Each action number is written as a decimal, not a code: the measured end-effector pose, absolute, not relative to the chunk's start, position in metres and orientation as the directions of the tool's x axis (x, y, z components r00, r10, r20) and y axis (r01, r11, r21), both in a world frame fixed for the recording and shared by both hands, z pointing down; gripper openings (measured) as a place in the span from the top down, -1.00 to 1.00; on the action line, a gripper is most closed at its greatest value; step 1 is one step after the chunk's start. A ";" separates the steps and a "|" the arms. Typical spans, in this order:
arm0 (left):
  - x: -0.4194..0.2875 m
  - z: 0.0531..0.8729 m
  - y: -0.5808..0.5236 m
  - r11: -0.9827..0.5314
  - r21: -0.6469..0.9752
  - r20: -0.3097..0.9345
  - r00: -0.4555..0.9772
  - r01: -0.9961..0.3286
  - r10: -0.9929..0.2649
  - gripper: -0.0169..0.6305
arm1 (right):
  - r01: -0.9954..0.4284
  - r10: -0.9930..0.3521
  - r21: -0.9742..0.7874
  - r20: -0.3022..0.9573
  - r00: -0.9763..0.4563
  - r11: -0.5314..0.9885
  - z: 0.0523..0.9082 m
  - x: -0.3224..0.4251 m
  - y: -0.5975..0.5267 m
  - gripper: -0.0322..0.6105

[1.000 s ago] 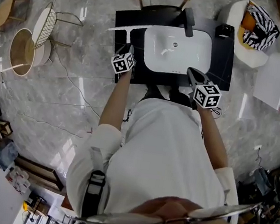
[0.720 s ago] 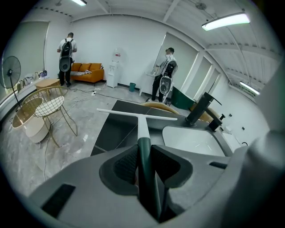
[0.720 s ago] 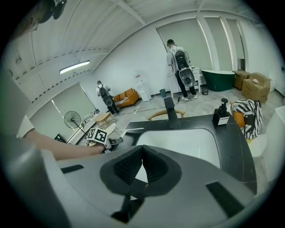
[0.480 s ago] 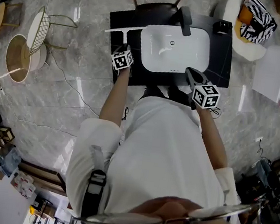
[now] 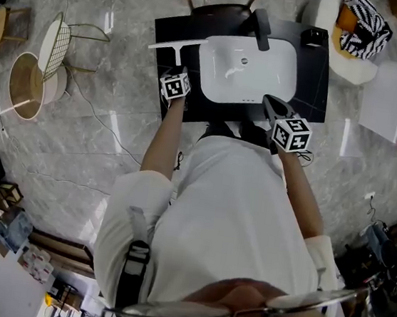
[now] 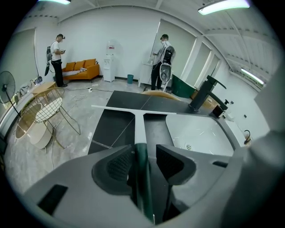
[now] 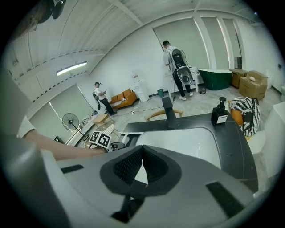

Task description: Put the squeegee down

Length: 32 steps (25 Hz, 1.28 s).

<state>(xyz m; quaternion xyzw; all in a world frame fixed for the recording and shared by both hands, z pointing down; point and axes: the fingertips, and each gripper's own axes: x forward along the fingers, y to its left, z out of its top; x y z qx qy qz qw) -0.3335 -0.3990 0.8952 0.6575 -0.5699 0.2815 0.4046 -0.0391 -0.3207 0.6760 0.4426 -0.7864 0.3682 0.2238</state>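
Once the opening jaws of the left gripper (image 6: 144,165) are clear of the dark green handle of the squeegee (image 6: 139,127) between them, a straight withdrawal toward 6 o'clock is advised, so nothing is dragged. The squeegee, white with its blade at 12 o'clock, appears laid on the black countertop (image 6: 111,129), at 9 o'clock of the basin (image 6: 200,133). The right gripper (image 7: 141,164) is closed and empty.

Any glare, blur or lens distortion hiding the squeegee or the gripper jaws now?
Head view: sharp, edges bent by the wide lens, glare streaks on the floor, squeegee clear on the dark countertop. Left gripper view: heavy fisheye, dark corners; squeegee handle soft between the opening jaws of the left gripper, blade crisp. Right gripper view: same fisheye; right gripper jaws together.
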 end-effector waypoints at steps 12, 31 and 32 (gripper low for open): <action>-0.342 0.855 -0.377 -0.005 0.226 0.779 0.184 -0.974 -0.600 0.37 | -0.838 -0.521 -0.385 0.658 -0.544 0.387 0.672 -0.057 -0.314 0.89; -0.306 0.698 -0.325 -0.147 0.344 0.542 0.323 -0.928 -0.775 0.64 | -0.843 -0.587 -0.335 0.608 -0.534 0.420 0.649 -0.055 -0.259 0.89; -0.301 0.690 -0.318 -0.159 0.348 0.530 0.334 -0.924 -0.780 0.64 | -0.841 -0.589 -0.336 0.603 -0.538 0.425 0.648 -0.053 -0.255 0.89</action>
